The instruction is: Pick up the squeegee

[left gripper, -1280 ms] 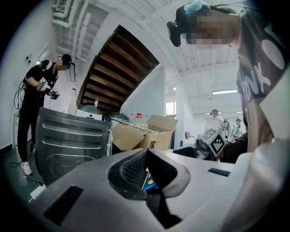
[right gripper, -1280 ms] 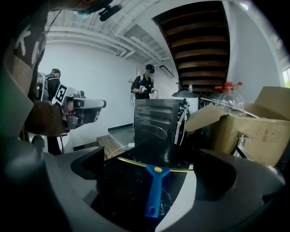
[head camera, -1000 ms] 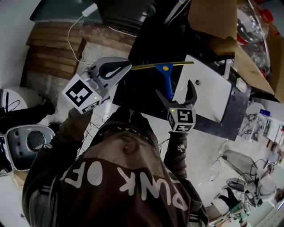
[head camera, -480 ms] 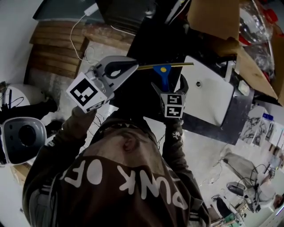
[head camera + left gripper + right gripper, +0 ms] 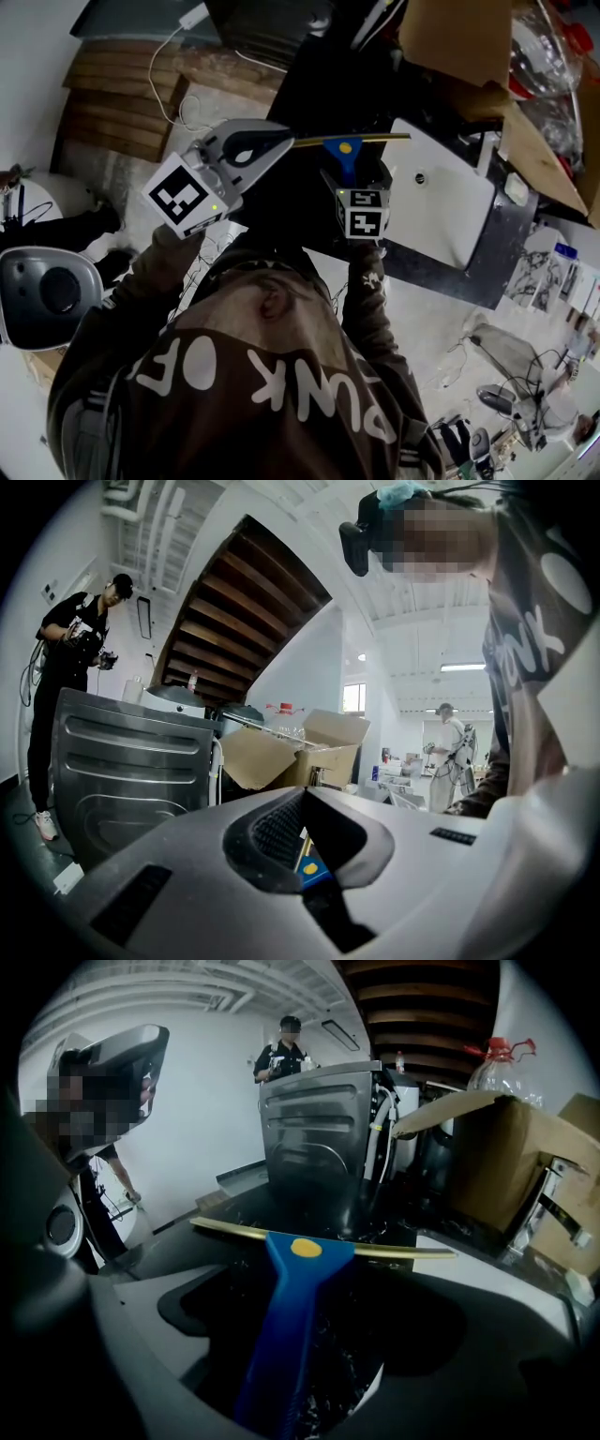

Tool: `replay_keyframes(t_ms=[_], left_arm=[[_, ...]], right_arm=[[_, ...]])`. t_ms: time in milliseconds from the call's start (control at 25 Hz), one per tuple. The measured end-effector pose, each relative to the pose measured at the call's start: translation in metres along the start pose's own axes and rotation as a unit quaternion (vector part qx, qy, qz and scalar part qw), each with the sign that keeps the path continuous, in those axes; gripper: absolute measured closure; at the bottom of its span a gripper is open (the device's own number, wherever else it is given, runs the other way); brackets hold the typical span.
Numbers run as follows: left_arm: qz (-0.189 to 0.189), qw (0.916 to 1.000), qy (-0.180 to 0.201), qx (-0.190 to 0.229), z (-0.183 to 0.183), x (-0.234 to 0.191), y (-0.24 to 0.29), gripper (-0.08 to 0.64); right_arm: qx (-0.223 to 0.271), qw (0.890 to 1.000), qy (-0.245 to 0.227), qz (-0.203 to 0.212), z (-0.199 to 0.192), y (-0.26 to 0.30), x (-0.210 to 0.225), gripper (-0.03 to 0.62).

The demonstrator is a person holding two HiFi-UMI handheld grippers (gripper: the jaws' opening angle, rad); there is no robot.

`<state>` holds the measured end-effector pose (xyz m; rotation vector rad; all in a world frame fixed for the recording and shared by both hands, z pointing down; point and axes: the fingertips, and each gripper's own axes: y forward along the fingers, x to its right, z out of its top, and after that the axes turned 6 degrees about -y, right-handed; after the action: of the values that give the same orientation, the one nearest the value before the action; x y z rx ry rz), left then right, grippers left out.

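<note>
The squeegee (image 5: 347, 148) has a blue handle and a thin brass-coloured blade, and lies on a black tabletop (image 5: 300, 94). My right gripper (image 5: 354, 180) is tilted down over the handle. In the right gripper view the blue handle (image 5: 286, 1326) runs between the two wide-set jaws, which are closing; the pads stand apart from it. The blade (image 5: 403, 1253) lies crosswise just past the jaw tips. My left gripper (image 5: 278, 141) hovers to the left of the blade's end, shut with nothing in it. A scrap of the blue handle (image 5: 311, 864) shows through its jaws.
A white board (image 5: 450, 197) lies right of the squeegee. An open cardboard box (image 5: 459, 37) stands behind it, and a plastic bottle (image 5: 497, 1063) pokes out of it. A metal appliance (image 5: 314, 1129) stands at the tabletop's far side, with a person (image 5: 286, 1049) behind it.
My right gripper has dropped and shifted left from beside the handle to astride it. The left gripper drifted slightly right and stays shut.
</note>
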<state>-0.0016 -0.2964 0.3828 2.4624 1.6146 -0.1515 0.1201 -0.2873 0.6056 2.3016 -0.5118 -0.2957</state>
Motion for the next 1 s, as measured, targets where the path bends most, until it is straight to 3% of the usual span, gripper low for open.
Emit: replay_keyframes(t_ms=[120,400,680,800,1000], left_arm=[[0.001,1.0000,-0.001,-0.003,-0.001,0.000,-0.001,0.555],[0.006,1.0000,-0.002,-0.005,-0.001,-0.002,-0.004,0.555],[0.009,0.9999,0.000,-0.007,-0.003,0.000,-0.002,0.555],[0.008,0.9999,0.001,-0.008,-0.003,0.002,-0.002,0.555],[0.010,0.9999,0.003,-0.006,0.001,0.004,-0.002,0.555]], right_arm=[[-0.011,1.000,0.001,0.001,-0.002,0.003,0.000,0.118],[-0.042,0.999,-0.007,-0.007,-0.007,0.007,0.000,0.269],[-0.028,0.999,0.032,0.015,-0.008,0.010,-0.005,0.350],[-0.028,0.998,0.047,0.009,-0.010,0.008,-0.004,0.453],[-0.017,0.998,0.054,0.001,-0.013,-0.001,0.001,0.456]])
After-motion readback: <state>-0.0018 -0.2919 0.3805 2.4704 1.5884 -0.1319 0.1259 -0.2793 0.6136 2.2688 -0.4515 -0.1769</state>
